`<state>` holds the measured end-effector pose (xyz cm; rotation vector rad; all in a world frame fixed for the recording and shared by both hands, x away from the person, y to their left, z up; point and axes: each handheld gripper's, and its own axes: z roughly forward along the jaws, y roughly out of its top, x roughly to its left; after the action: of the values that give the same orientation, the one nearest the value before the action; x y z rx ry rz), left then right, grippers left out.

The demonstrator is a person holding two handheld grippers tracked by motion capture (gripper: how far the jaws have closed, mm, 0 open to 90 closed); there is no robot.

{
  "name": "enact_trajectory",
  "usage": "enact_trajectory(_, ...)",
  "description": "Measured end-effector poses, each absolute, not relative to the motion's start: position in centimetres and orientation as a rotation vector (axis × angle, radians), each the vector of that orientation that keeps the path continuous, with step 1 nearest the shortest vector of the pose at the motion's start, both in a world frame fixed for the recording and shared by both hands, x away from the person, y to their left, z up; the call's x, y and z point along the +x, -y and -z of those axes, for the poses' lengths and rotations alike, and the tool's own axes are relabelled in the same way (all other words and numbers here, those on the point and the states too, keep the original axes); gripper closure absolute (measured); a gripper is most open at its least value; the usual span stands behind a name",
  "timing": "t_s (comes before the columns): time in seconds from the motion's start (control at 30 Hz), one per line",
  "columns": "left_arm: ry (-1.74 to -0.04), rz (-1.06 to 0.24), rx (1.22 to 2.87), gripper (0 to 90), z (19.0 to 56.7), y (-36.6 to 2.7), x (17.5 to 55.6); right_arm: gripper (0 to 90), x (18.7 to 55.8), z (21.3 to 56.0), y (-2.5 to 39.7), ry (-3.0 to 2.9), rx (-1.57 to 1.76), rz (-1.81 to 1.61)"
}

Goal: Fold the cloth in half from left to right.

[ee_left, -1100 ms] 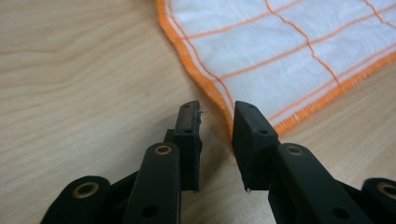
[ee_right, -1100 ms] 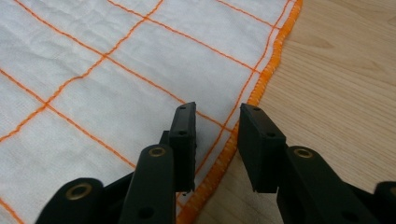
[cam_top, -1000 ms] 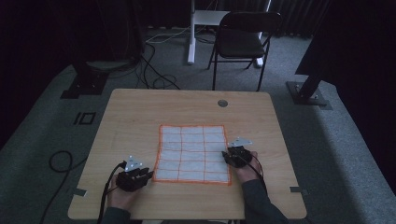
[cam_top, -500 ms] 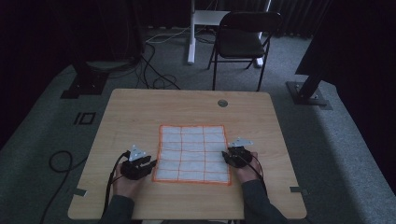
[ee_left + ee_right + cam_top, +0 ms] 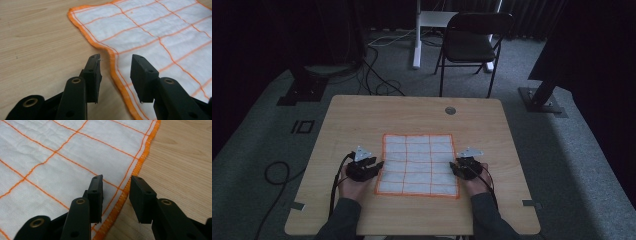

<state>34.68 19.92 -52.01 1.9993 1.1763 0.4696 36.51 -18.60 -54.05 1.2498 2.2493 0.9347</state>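
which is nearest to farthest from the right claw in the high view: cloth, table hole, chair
1. cloth, right beside the right claw, at its orange edge
2. table hole, farther up the table
3. chair, on the floor beyond the table

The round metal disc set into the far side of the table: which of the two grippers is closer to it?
The right gripper is closer. The disc lies almost straight beyond it, past the cloth; the left gripper sits across the cloth, farther off.

- We see a light wooden table (image 5: pixel 362 120) with a small round grey disc (image 5: pixel 450 110) near its far edge.
- A white cloth (image 5: pixel 418 165) with orange grid lines lies flat on it.
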Motion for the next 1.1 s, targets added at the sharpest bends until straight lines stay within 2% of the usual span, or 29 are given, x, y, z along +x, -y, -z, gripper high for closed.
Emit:
enact_trajectory(0.4, -1.243, -0.444, 1.985, 56.5, 52.4, -19.8, 36.4, 62.8, 36.5, 54.1, 18.7, -2.248, 1.256, -0.944)
enact_trajectory(0.8, -1.253, -0.336, 1.994, 56.6, 53.6, -18.9, 37.0, 62.8, 36.5, 54.1, 18.7, -2.244, 1.254, -0.943)
enact_trajectory(0.9, -1.252, -0.326, 1.993, 62.6, 53.8, -18.8, 37.1, 62.9, 36.5, 54.1, 18.7, -2.245, 1.252, -0.943)
enact_trajectory(1.03, -1.240, -0.334, 2.022, 82.2, 53.8, -18.5, 37.0, 62.9, 36.5, 54.1, 18.7, -2.245, 1.251, -0.942)
enact_trajectory(1.1, -1.235, -0.334, 2.027, 87.3, 53.7, -18.5, 37.0, 62.3, 36.4, 54.1, 18.6, -2.244, 1.249, -0.940)
